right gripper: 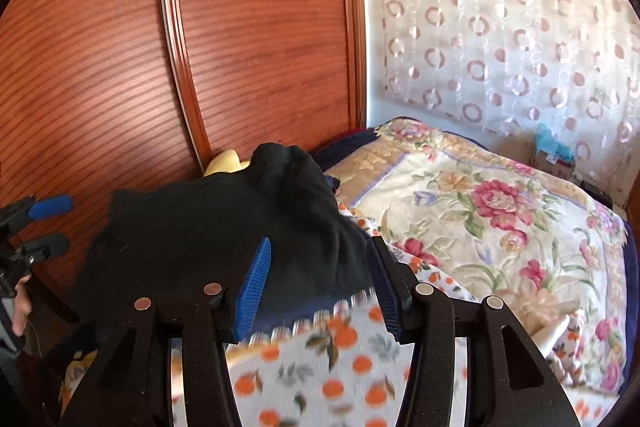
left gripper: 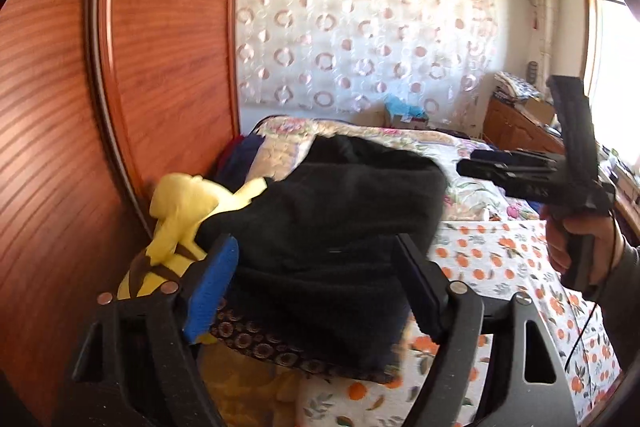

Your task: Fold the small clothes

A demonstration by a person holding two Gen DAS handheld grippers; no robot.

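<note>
A folded black garment [left gripper: 340, 227] lies on top of a pile at the head of the bed, against a yellow plush toy [left gripper: 184, 211]. It also shows in the right wrist view [right gripper: 224, 227]. My left gripper [left gripper: 320, 283] is open, its jaws either side of the garment's near edge, not closed on it. My right gripper [right gripper: 320, 291] is open just in front of the garment, above the orange-print sheet [right gripper: 320, 379]. From the left wrist view the right gripper [left gripper: 520, 171] hovers to the right, above the bed. The left gripper [right gripper: 52, 227] shows at the right view's left edge.
A wooden headboard [left gripper: 80, 107] stands directly behind the pile. A floral quilt [right gripper: 500, 219] covers the far side of the bed. A dark patterned cloth [left gripper: 260, 343] lies under the black garment. A wooden cabinet [left gripper: 516, 127] with clutter stands at the far right under a window.
</note>
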